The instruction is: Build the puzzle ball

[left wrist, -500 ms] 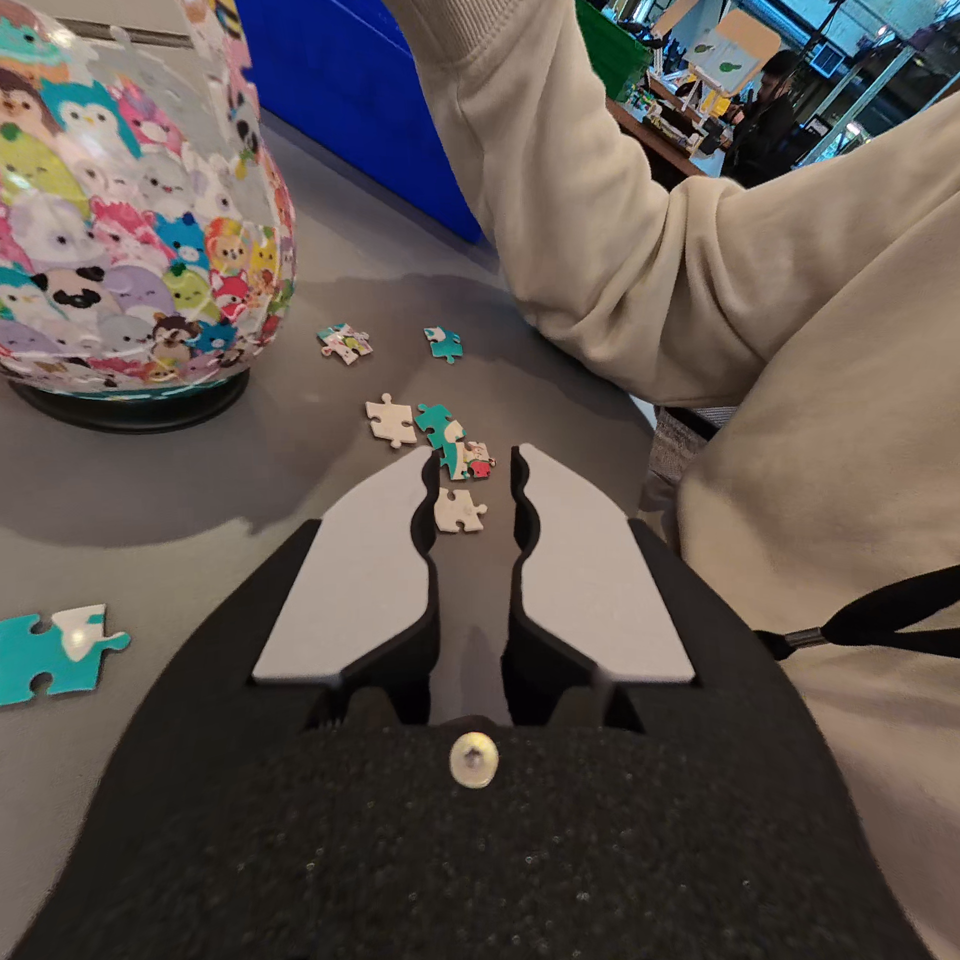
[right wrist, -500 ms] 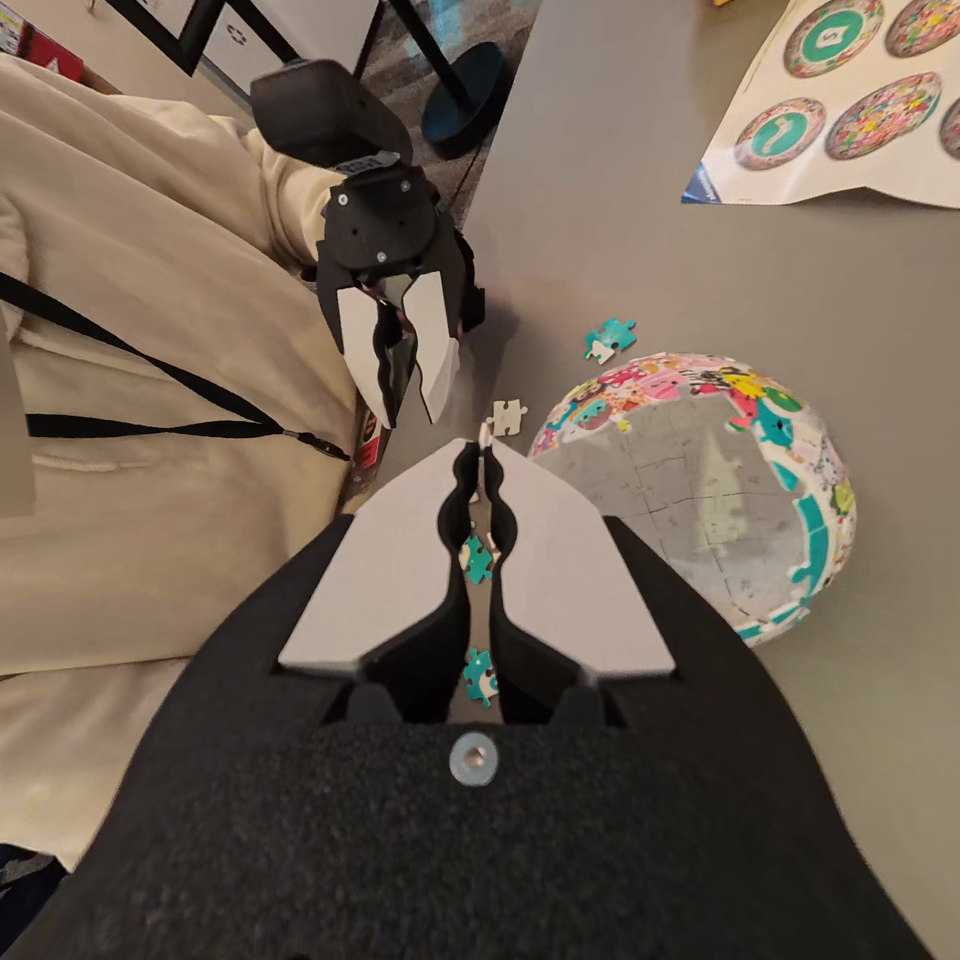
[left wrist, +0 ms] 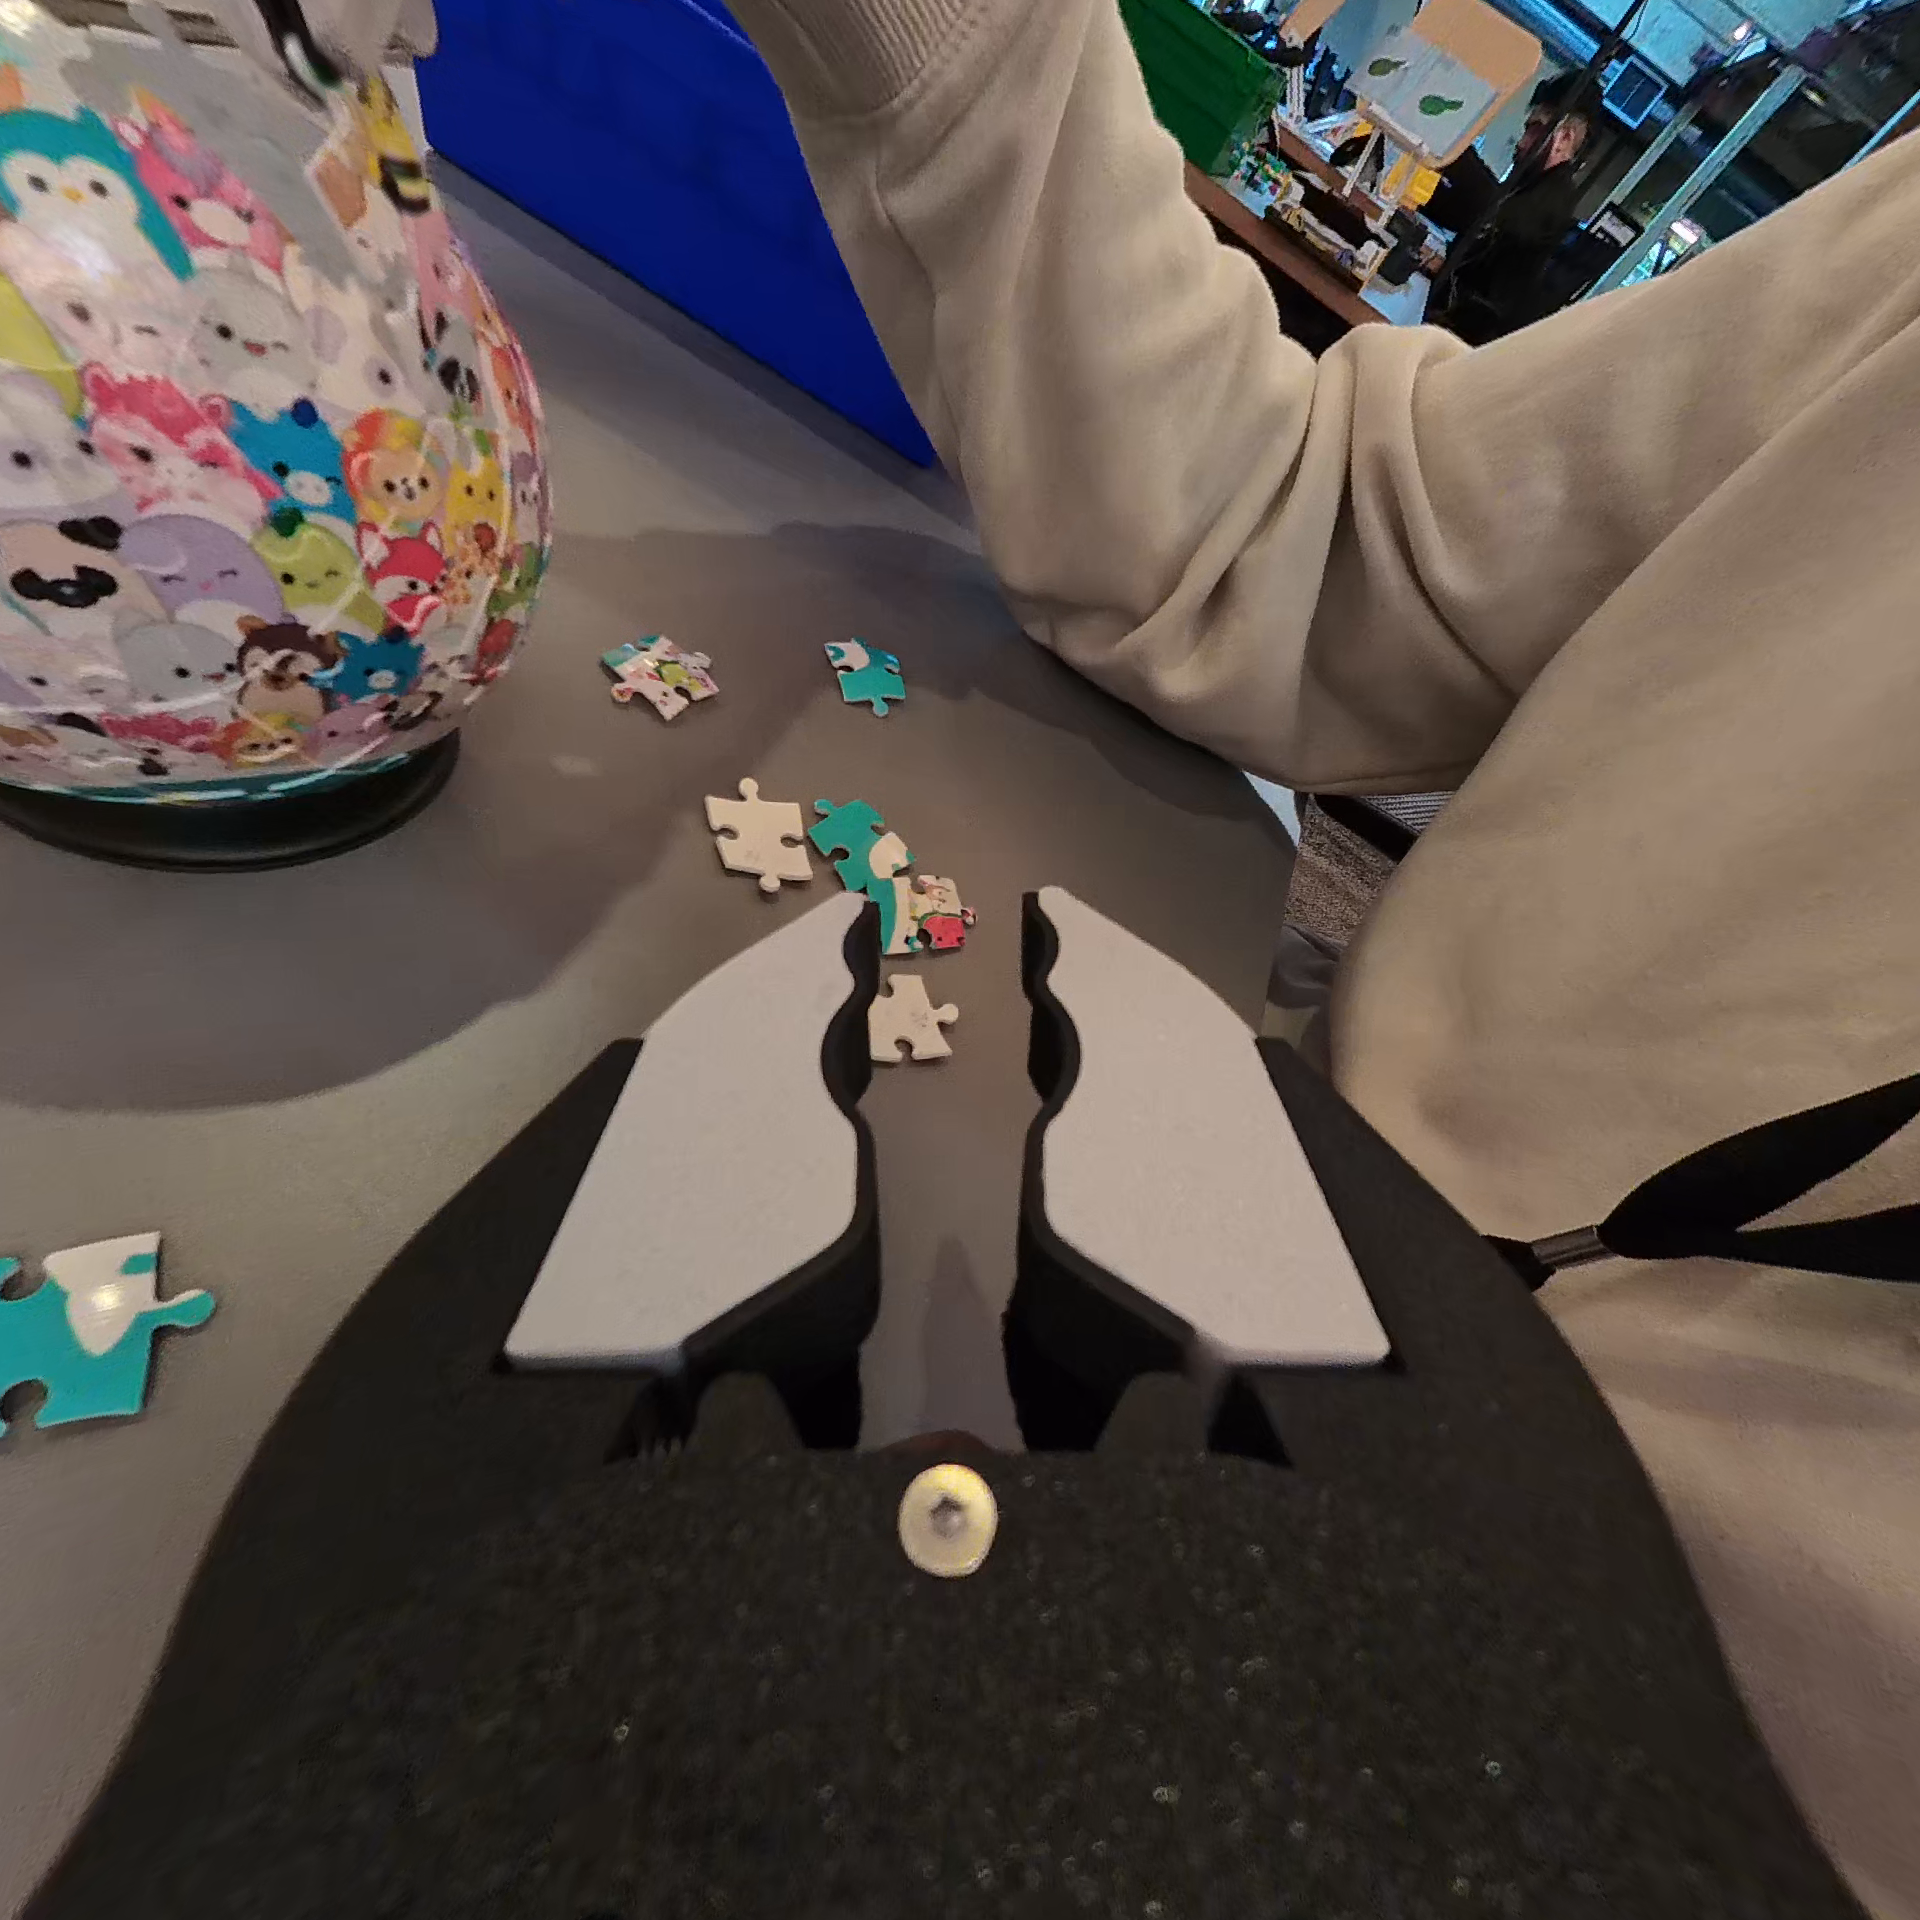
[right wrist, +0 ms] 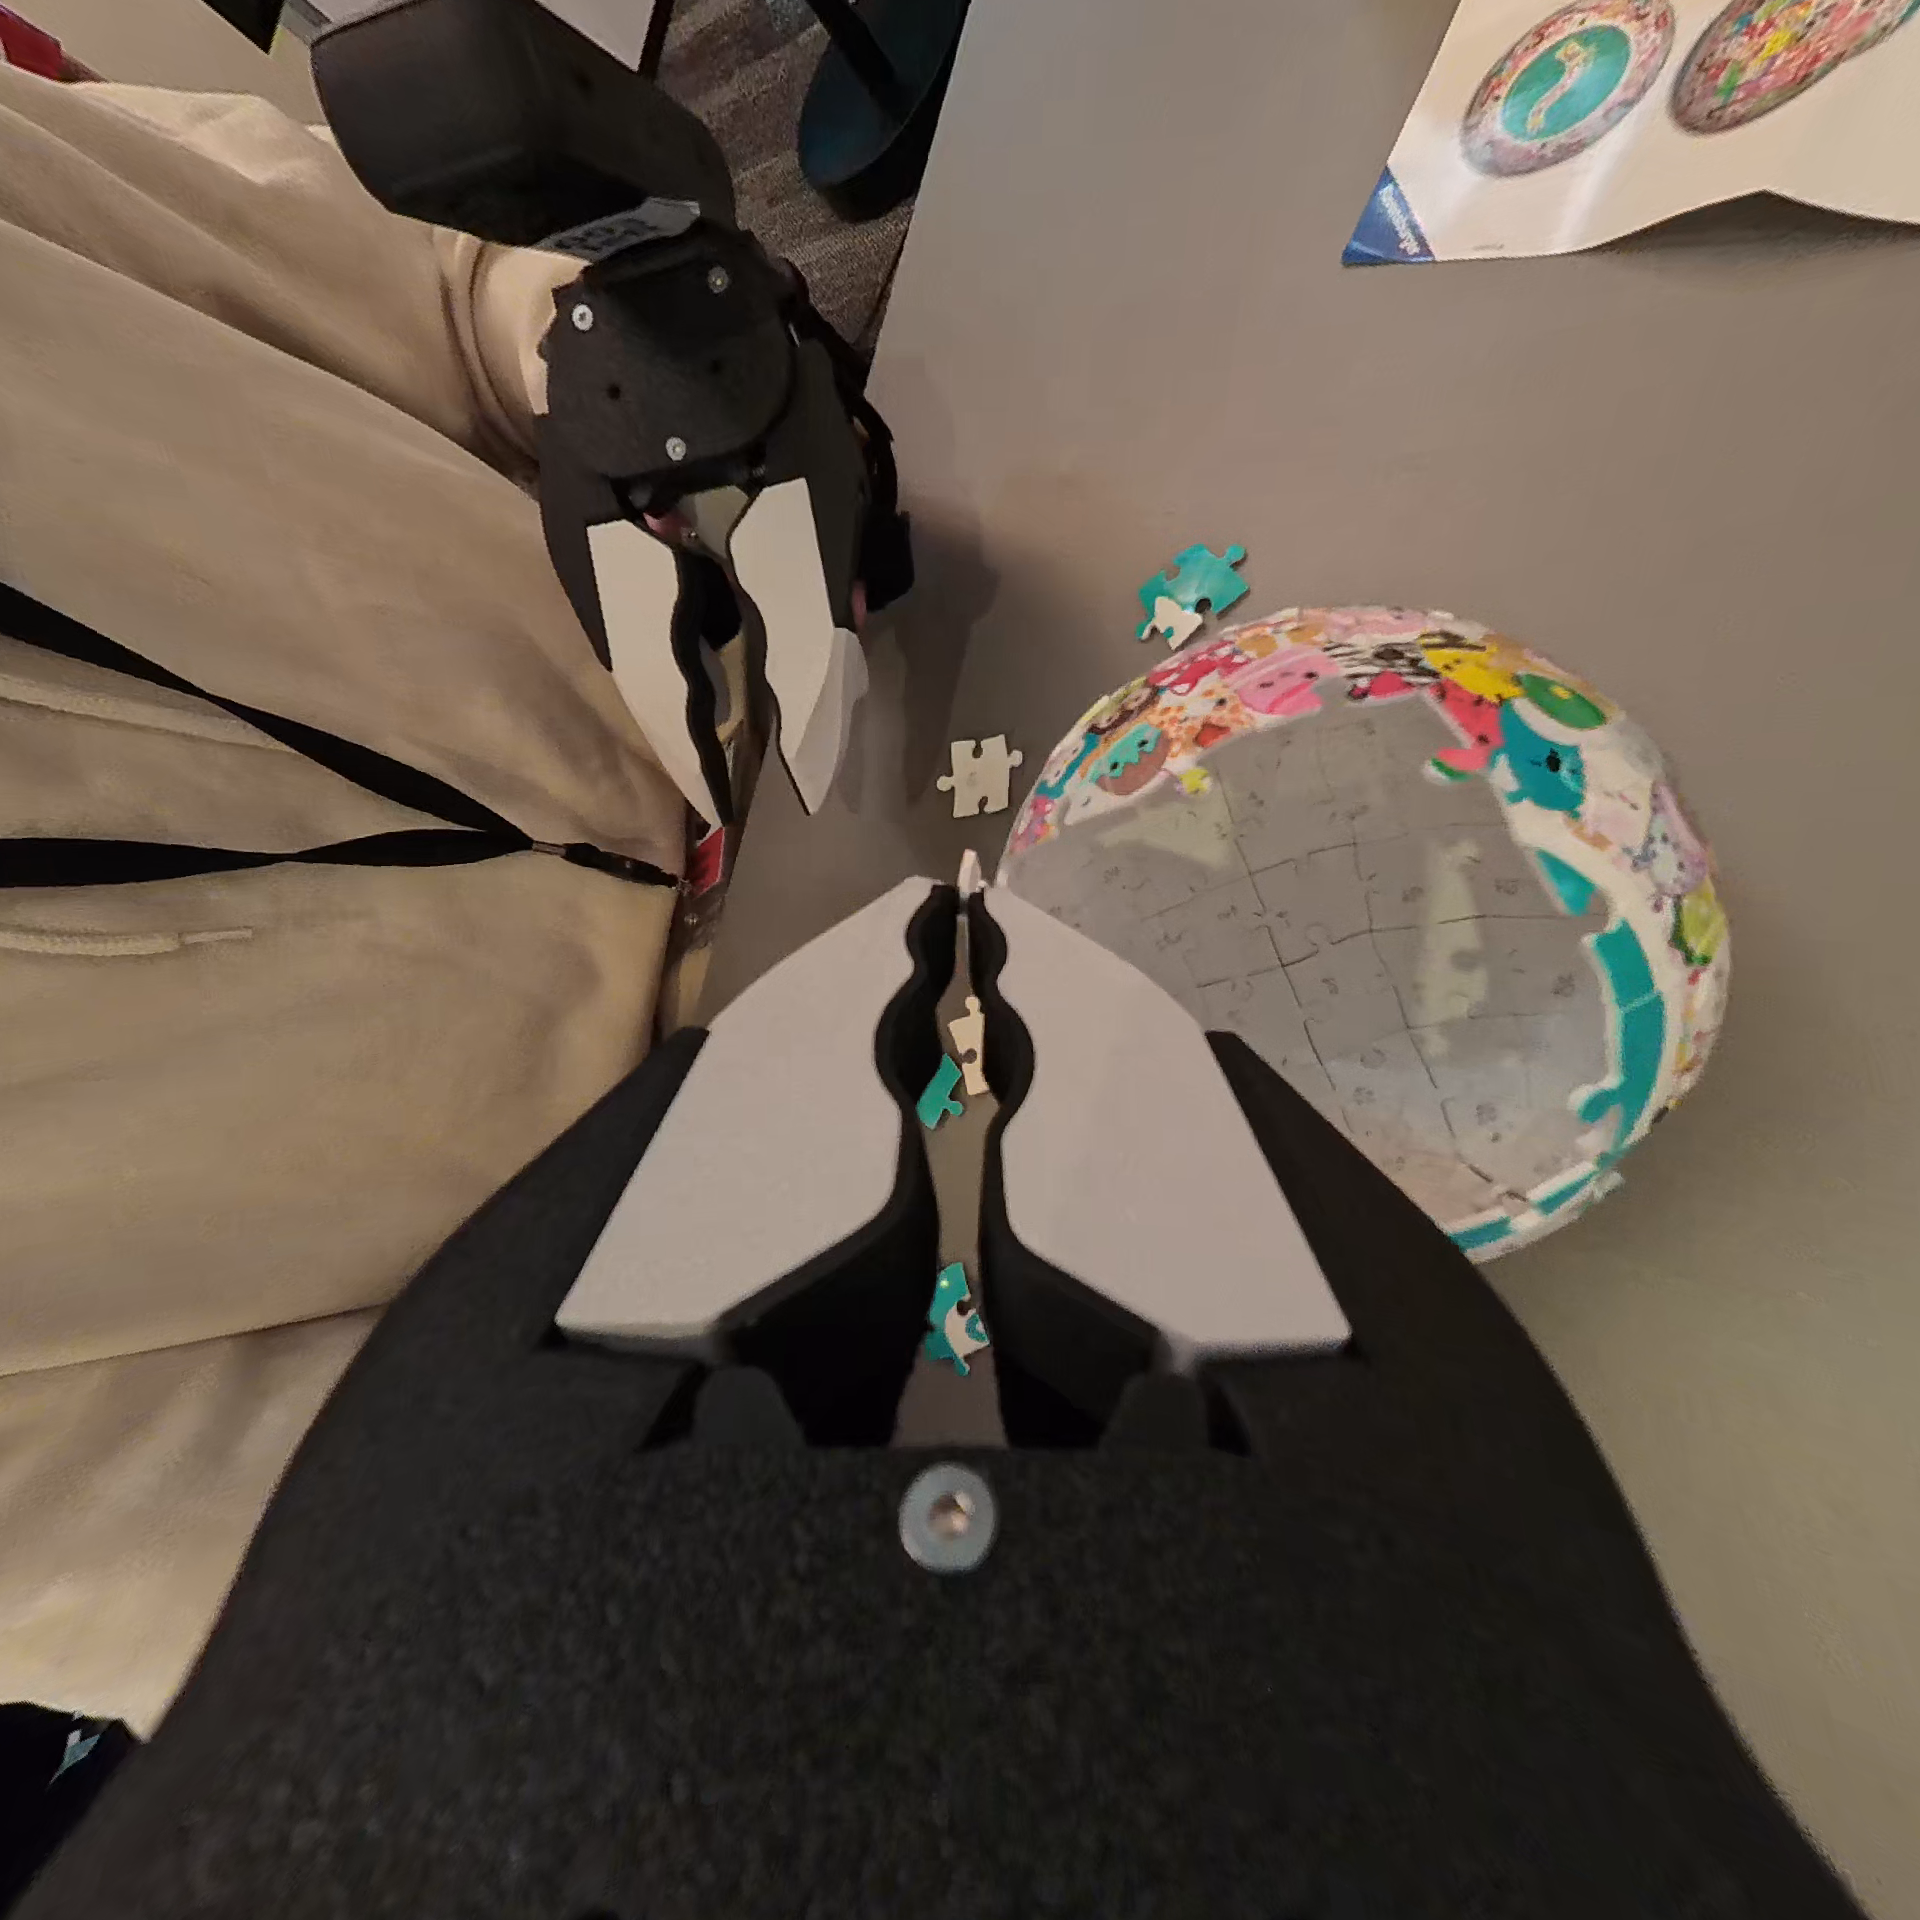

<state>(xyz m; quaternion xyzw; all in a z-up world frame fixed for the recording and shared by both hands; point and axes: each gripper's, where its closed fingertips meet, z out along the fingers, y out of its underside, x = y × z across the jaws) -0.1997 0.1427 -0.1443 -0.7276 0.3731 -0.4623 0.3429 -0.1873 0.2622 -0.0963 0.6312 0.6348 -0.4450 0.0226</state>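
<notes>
Half a second on, the right tongs (right wrist: 961,899) ride nearer the ball (right wrist: 1351,914), and the ball's open gap fills more of the right wrist view; the left tongs (left wrist: 943,920) have barely shifted over the loose pieces.

Most of the ball is built. Its printed shell stands on a dark ring stand (left wrist: 239,821) on the grey worktop (left wrist: 260,1039), but a wide opening remains at the top, showing the grey backs of the far pieces inside. Judging by that gap, a good share of pieces is still to go.

Closed on a pale piece (right wrist: 970,871), held edge-on at their very tips, the right tongs sit just beside the rim of the opening. Fitting that piece looks like the step in hand.

Open and empty, the left tongs point down at the worktop near the person's cream sleeve (left wrist: 1195,436). A white face-down piece (left wrist: 909,1018) lies between their fingers, untouched as far as can be told. More spares lie just ahead: another white piece (left wrist: 758,847), a teal one (left wrist: 862,836), a red-marked one (left wrist: 940,914). Two more (left wrist: 660,675) sit farther off, and a large teal piece (left wrist: 83,1330) rests well apart at the left. A printed guide sheet (right wrist: 1662,125) lies beyond the ball.
</notes>
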